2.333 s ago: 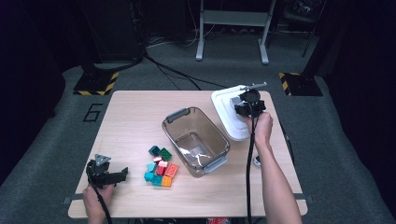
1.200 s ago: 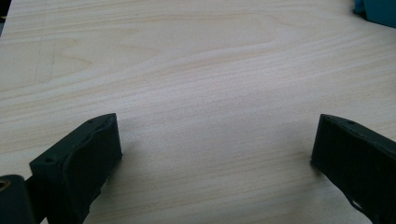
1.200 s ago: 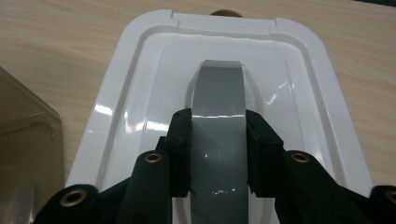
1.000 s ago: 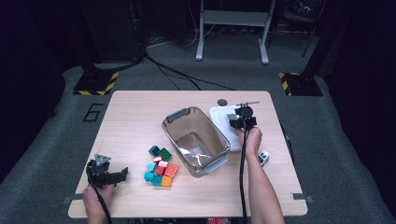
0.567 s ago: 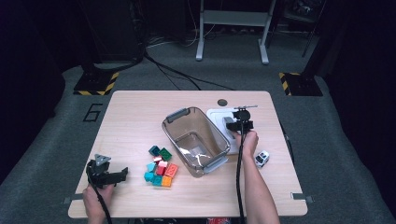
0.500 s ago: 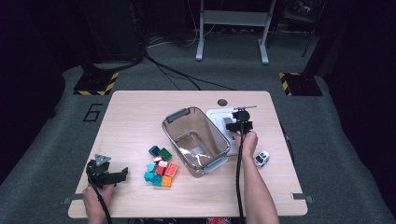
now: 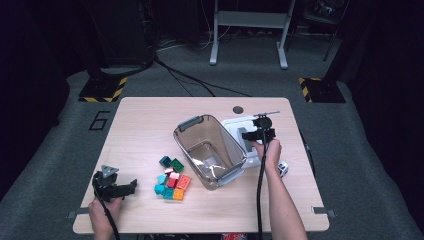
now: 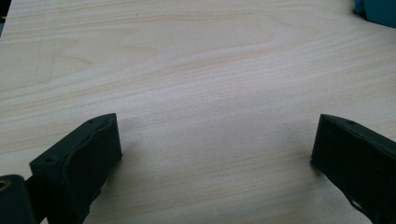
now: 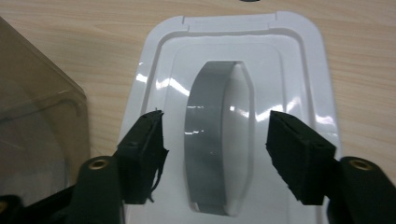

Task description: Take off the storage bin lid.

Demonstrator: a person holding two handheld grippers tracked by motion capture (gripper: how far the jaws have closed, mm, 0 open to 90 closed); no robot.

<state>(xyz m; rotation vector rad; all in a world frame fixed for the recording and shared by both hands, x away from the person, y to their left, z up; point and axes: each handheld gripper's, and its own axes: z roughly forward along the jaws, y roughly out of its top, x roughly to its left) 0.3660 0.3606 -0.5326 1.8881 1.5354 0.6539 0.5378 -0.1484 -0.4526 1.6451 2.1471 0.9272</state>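
A white lid point(image 7: 233, 125) lies flat on the table just right of the clear plastic bin point(image 7: 210, 150). My right gripper point(image 7: 255, 135) hovers over the lid. In the right gripper view the lid point(image 9: 299, 56) shows its grey handle point(image 9: 217, 154) standing between the jaws of my right gripper point(image 9: 215, 123). Those jaws have just been opening, and the pads stand clear of the handle on both sides. My left gripper point(image 7: 131, 185) rests open on the table at the front left, with bare wood between the jaws of the left gripper point(image 8: 217, 126).
Several coloured bricks point(image 7: 171, 179) lie in a cluster left of the bin; a teal one point(image 8: 378, 7) shows at the edge of the left gripper view. The bin's tinted wall point(image 9: 37, 116) stands close on the lid's left. A small white object point(image 7: 283, 169) lies by the right forearm.
The right gripper brought the white lid from the back right in toward the bin and lowered it flat on the table. The left gripper has stayed put.
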